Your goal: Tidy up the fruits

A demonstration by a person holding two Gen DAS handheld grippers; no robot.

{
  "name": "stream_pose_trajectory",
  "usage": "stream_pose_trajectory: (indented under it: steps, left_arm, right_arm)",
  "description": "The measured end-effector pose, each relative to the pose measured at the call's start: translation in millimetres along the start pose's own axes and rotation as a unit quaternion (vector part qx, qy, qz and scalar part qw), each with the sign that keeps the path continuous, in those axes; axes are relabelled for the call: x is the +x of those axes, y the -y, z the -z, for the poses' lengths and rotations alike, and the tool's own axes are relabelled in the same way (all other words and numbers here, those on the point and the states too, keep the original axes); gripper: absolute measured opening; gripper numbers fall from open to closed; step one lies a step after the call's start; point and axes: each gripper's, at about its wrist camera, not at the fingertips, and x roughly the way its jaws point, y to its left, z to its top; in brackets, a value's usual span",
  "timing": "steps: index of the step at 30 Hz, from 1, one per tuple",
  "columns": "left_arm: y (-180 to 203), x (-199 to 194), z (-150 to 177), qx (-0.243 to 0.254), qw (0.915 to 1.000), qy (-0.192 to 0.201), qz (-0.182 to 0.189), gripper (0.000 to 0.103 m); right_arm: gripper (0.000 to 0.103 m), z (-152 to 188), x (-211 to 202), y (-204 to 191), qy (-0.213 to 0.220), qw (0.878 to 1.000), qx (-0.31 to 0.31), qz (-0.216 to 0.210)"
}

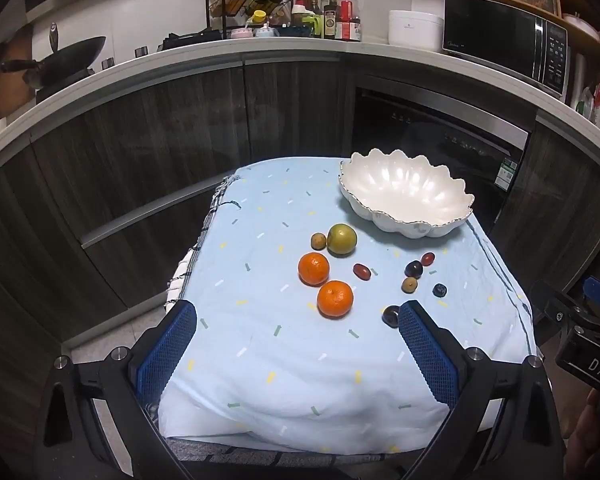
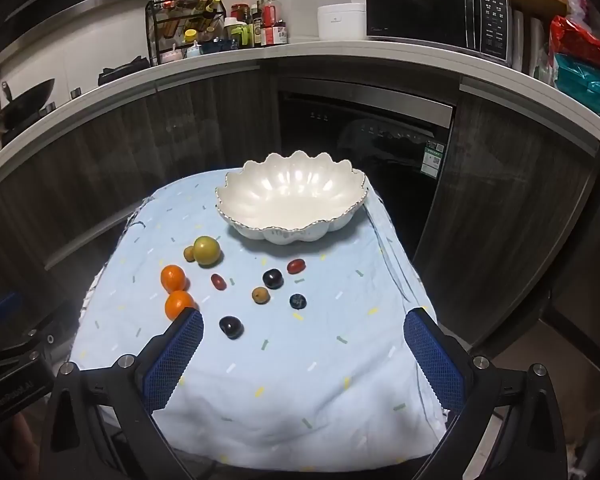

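I am holding the left tool [image 1: 298, 350] and right tool [image 2: 304, 354] wide apart, gripping nothing; ahead, the scalloped bowl [image 2: 292, 200] is sitting empty, every fruit waiting.

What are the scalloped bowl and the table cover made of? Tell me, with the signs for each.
Scalloped bowl: probably glazed ceramic; glossy white with bright highlights, thin metallic-looking rim line. Table cover: woven fabric, matte, light blue with printed dashes; it wrinkles and drapes over the edge.
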Motion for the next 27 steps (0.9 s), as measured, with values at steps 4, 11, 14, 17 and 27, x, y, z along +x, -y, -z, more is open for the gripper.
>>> stream_pose_trajectory:
  steps: [4,11,14,17,27]
  left_arm:
    - [0.0,-0.3,-0.2,0.0,1.0,0.0,0.0,0.103]
    - [4.3,0.3,-0.1,0.0,1.0,0.0,-0.001,0.103]
    - [4.9,-1.6,-1.2,0.001,1.0,0.0,-0.001,0.103]
    - [4.4,-0.4,-0.4,0.0,1.0,0.0,-0.001,0.103]
    - [6.5,-2.6,-2.5,0.0,1.0,-0.002,0.001,0.103]
  right_arm:
    - [0.102,1.3,0.9,0.9,0.001,1.0,0.001,0.0]
    - [0.102,1.1,-0.9,0.6,0.002,1.0,0.0,0.0]
    - [0.102,1.3,-1.0,0.8,0.002,1.0,0.001,0.0]
    - [0.102,1.4,-1.1,0.7,0.003,1.0,0.001,0.0]
    - [0.102,3.5,-3.1,4.6,0.002,1.0,0.003,0.004]
